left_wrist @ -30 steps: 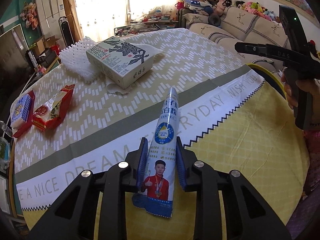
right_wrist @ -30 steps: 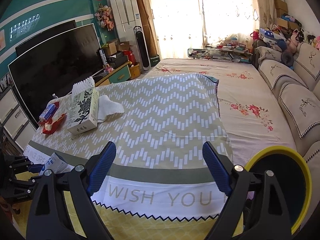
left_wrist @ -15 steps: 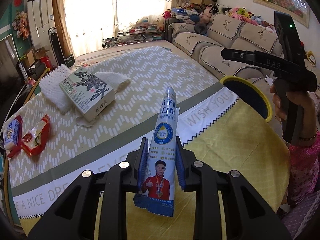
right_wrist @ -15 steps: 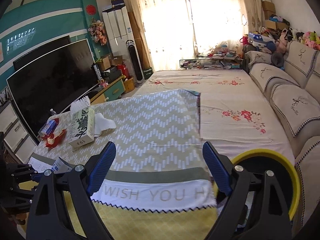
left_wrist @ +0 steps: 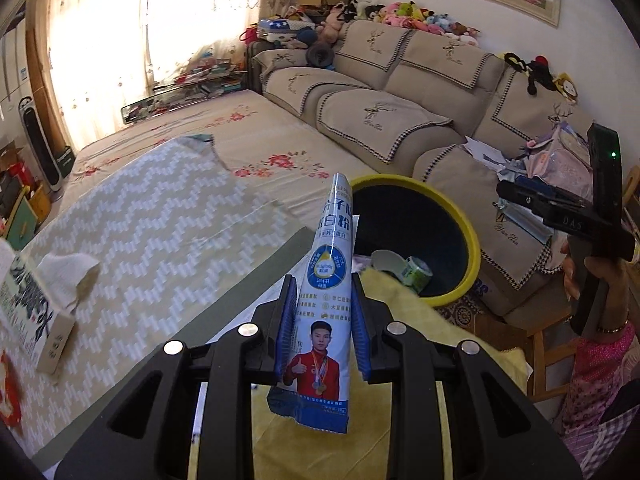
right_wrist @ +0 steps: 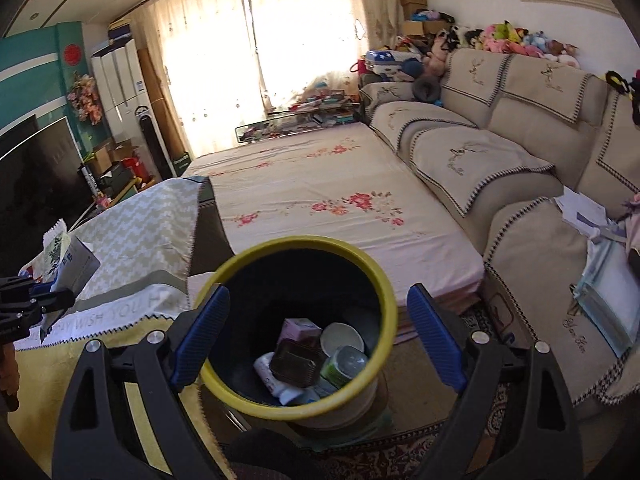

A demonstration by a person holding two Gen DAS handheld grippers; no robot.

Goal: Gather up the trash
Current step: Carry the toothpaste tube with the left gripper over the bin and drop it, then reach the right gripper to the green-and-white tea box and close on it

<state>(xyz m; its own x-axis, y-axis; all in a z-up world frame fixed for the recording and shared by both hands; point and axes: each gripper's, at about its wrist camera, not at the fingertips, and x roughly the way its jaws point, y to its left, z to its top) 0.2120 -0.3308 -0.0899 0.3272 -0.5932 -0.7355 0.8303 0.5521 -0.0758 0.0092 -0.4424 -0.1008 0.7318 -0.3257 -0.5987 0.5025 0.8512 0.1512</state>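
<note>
Now a long blue and white foil packet (left_wrist: 326,304) is held up near the round black bin with a yellow rim (left_wrist: 474,240).

The bin's near side is hidden behind the packet in the left view, and the trash inside is only partly seen. The tissue box with leaf print (left_wrist: 24,304) is cut off at the left edge. The packet is squeezed between the blue pads of the left gripper (left_wrist: 322,320). Its long side runs up and away, and its tip is pointed at the bin. The right gripper (right_wrist: 316,332) is held wide apart with nothing in it, just over the bin. A second ago the patterned tablecloth (left_wrist: 160,232) was under the packet and the bin was far off to the side; the bin is now seen right ahead.
</note>
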